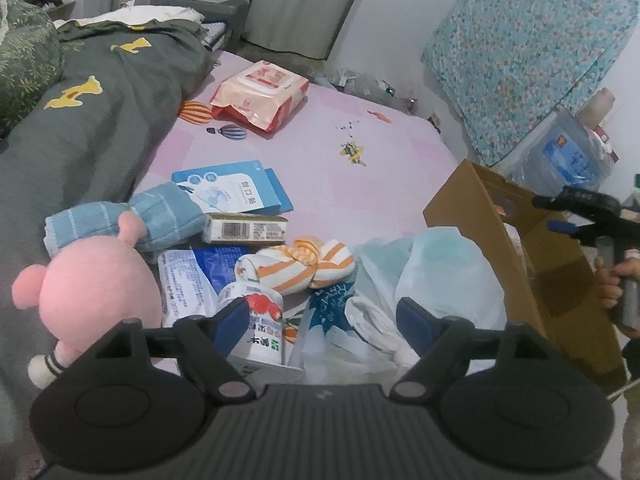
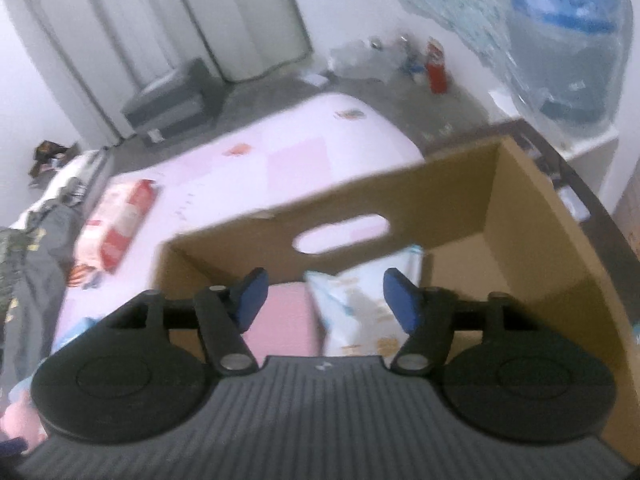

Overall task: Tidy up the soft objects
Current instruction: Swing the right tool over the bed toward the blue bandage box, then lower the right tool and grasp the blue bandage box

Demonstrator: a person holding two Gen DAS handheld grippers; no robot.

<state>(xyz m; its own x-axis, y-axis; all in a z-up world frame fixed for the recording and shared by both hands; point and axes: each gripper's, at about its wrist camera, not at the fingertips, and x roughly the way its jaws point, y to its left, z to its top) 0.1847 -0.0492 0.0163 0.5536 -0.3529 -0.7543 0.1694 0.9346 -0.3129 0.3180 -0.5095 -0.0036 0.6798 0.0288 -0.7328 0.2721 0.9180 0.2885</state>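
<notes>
My left gripper (image 1: 324, 320) hangs open low over a heap on the pink bedsheet (image 1: 340, 184), with nothing gripped. Beneath it lie a strawberry-print carton (image 1: 260, 320) and crumpled plastic bags (image 1: 420, 280). A pink plush toy (image 1: 96, 280) sits at its left, a rolled blue towel (image 1: 120, 224) behind that, and an orange-striped cloth bundle (image 1: 296, 264) just ahead. My right gripper (image 2: 326, 298) stands open above the open cardboard box (image 2: 520, 240). A pink soft item (image 2: 280, 320) and a white patterned packet (image 2: 360, 312) lie inside the box, under its fingers.
A grey quilt (image 1: 80, 140) covers the bed's left side. A wet-wipes pack (image 1: 260, 92), a blue mask pack (image 1: 236, 188) and a barcoded box (image 1: 244, 230) lie on the sheet. A hand (image 1: 612, 284) holds the right gripper (image 1: 550, 213) over the box (image 1: 520, 260).
</notes>
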